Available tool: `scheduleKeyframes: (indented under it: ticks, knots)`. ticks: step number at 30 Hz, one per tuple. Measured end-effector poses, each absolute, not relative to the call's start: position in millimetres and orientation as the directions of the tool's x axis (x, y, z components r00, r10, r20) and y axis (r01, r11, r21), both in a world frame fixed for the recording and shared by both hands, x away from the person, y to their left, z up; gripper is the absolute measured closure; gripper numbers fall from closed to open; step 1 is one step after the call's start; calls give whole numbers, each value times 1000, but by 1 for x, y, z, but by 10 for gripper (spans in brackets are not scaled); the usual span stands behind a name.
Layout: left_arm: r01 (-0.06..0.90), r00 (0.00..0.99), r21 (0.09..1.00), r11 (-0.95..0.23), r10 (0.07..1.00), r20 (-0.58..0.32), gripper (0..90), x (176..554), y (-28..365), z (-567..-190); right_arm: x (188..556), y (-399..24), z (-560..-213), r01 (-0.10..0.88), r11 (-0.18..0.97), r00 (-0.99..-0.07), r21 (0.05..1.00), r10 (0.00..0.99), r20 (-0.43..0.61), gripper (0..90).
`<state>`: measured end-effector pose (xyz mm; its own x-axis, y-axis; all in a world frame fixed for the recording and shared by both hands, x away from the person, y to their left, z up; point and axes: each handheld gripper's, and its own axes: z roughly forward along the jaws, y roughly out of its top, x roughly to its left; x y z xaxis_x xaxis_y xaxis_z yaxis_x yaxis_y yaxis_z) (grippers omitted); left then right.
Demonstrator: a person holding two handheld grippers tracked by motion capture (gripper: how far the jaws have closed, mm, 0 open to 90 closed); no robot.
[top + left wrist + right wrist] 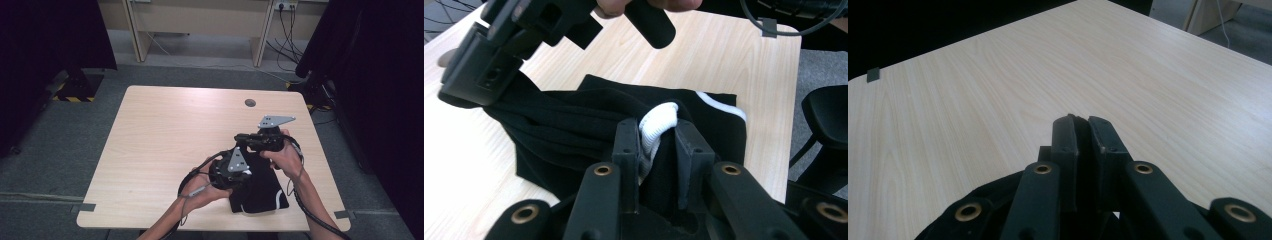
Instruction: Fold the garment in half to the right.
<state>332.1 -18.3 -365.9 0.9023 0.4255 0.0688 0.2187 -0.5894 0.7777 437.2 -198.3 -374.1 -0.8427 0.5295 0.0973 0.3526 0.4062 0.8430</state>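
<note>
Looking at the high view first, the black fabric garment with white trim (260, 192) sits at the near right part of the pale wood-grain worktop (165, 135), and both hands are bunched over it. The left gripper (239, 175) is on the cloth's upper left part, the right gripper (244, 138) just beyond its far edge, probably so the two can lift and spread it between them. Around the worktop there's grey carpet, dark curtains either side, a light wooden desk frame at the back with cables hanging down.

Left gripper view: its jaws are clamped on a fold of the garment (574, 130) right where the white ribbed trim (659, 120) bunches up, a sensible spot to grab since the edge is thicker. The right gripper (464, 85) hangs over the cloth's far side, which drapes up toward it.

Right gripper view: jaws (1080, 125) pressed together, with black cloth (998, 192) showing under the gripper body; I'd guess a thin layer is pinched, can't be sure. Bare worktop (998, 100) stretches ahead
</note>
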Motion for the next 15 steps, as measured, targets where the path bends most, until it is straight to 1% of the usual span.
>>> scheduleKeyframes:
  ticks: [15]
  knots:
    - [229, 917, 762, -606, 397, 40, 738, 342, -54, -387, 437, -237, -395, 411, 414, -800, 812, 592, 103, 825]
